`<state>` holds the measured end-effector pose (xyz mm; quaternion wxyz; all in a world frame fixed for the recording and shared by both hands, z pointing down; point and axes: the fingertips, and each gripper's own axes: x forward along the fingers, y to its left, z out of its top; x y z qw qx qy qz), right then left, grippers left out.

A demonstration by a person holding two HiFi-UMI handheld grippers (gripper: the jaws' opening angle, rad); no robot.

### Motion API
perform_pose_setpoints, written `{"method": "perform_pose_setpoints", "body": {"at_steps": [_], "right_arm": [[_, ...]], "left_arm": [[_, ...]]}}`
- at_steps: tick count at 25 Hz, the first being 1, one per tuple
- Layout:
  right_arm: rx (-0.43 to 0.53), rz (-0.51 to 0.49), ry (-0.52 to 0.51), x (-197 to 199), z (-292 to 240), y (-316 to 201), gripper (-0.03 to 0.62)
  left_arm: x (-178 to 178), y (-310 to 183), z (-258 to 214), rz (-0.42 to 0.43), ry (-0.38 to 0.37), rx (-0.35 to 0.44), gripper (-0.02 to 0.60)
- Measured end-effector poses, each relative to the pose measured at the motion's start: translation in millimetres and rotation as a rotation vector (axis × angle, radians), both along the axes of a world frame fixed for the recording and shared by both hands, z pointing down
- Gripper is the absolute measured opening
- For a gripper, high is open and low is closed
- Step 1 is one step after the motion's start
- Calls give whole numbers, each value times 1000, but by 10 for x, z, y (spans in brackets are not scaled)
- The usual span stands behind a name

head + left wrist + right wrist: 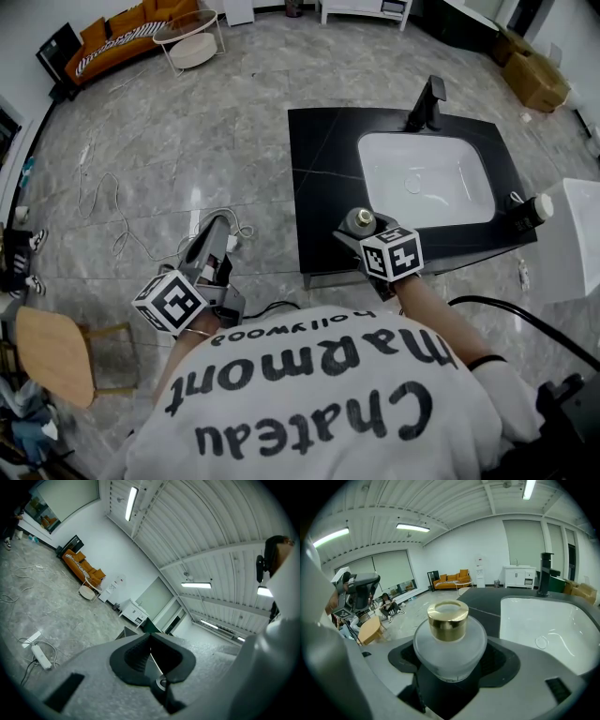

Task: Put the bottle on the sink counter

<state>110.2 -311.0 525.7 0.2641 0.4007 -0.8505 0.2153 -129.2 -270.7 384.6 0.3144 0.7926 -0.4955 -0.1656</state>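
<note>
- Bottle (449,641): frosted glass, round body, gold cap, upright. It is clamped low on its body between the fingers (506,660) of the right gripper (450,667).
- Position, head view: the bottle (360,222) is over the front edge of the black worktop (323,178), just beside the front-left corner of the white basin (427,178). Cannot tell whether its base touches the worktop.
- Right gripper (361,230): reaches in from the front of the worktop, marker cube on top.
- Black tap (427,103): at the back rim of the basin, well apart from the bottle.
- Left gripper (211,239): out over the grey floor (187,122) left of the worktop, well apart from the bottle. Its fingers (129,656) are pressed together with nothing between them.
- Floor: a loose cable (103,202) lies near the left gripper. An orange sofa (122,33) stands at the far wall.
</note>
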Motion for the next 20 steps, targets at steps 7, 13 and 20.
{"method": "perform_pose_setpoints", "body": {"at_steps": [7, 13, 20], "right_arm": [[18, -12, 24, 2, 10, 29, 342], [13, -8, 18, 5, 15, 22, 342], [20, -11, 32, -14, 53, 52, 342]], "left_arm": [[16, 52, -17, 2, 2, 5, 15], [-32, 99, -23, -15, 3, 2, 15], [-75, 153, -31, -38, 12, 1, 15]]}}
